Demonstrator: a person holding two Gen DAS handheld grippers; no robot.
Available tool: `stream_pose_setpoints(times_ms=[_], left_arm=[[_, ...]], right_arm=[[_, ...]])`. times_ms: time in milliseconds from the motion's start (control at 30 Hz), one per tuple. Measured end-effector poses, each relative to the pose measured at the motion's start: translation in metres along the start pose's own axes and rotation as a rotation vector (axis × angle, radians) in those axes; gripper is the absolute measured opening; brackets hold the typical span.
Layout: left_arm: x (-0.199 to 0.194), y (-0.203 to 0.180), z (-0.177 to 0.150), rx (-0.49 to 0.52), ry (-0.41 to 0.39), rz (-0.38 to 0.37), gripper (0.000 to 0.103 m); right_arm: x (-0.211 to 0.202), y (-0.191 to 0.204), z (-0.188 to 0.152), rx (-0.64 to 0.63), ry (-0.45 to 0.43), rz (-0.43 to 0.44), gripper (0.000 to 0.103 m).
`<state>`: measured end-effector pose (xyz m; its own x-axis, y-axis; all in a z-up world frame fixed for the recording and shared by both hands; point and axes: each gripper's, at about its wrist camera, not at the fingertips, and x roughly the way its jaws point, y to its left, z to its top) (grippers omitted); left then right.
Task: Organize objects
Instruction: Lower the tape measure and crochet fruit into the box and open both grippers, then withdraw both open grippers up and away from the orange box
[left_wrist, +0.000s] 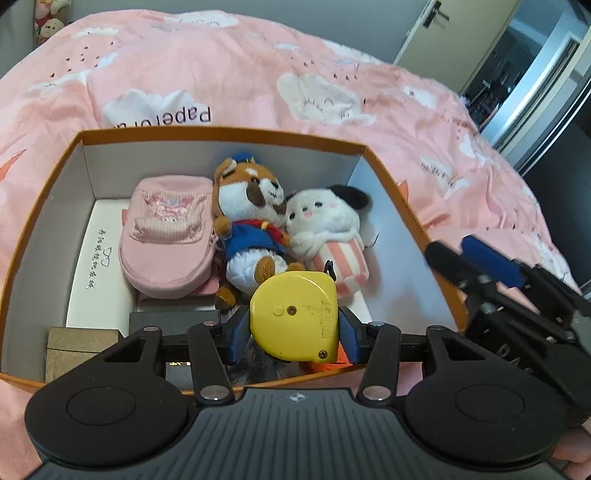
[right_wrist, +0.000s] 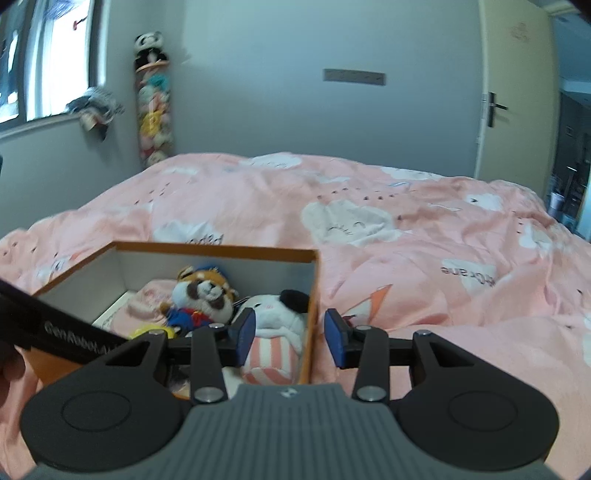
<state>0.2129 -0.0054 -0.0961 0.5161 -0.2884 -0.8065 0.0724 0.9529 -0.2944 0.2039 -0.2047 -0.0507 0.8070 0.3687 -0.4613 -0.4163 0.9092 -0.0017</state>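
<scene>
An orange-rimmed box (left_wrist: 402, 192) is sitting on a bed (left_wrist: 184, 66) spread with a pink quilt. Left to right inside the box: a pink pouch (left_wrist: 166, 240) is lying against the left wall, a fox plush (left_wrist: 251, 218) in a blue jacket is leaning beside it, and a white dog plush (left_wrist: 325, 218) is resting against the fox, near the right wall.

The left tool (left_wrist: 293, 328) is gripping a yellow tape measure (left_wrist: 295, 314), its blue pads pressing on the two narrow edges, so the flat face is looking up at the viewer. The tape measure is hanging over the near end of the box, in front of the fox's feet; whether it touches anything below cannot be told.

The right tool (right_wrist: 290, 338) is standing empty with jaws parted, straddling the right wall of the box: one pad inside beside the dog, one outside over the quilt.

Judged from this layout, the drop spot lies straight below the left tool, the nearer one; releasing there would probably land the tape measure in the near gap.
</scene>
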Motion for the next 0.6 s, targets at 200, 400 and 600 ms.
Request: stream_pose_setpoints(times_ms=[200, 400, 600], left_arm=[[0.011, -0.005, 0.004, -0.049, 0.055, -0.051, 0.056], [0.020, -0.009, 0.006, -0.071, 0.087, -0.050, 0.056], [0.022, -0.009, 0.005, -0.070, 0.093, -0.041, 0.056]], right_arm=[[-0.004, -0.006, -0.004, 0.034, -0.030, -0.025, 0.051], [-0.001, -0.007, -0.006, 0.035, -0.021, -0.031, 0.053], [0.000, -0.008, -0.007, 0.040, -0.014, -0.031, 0.054]])
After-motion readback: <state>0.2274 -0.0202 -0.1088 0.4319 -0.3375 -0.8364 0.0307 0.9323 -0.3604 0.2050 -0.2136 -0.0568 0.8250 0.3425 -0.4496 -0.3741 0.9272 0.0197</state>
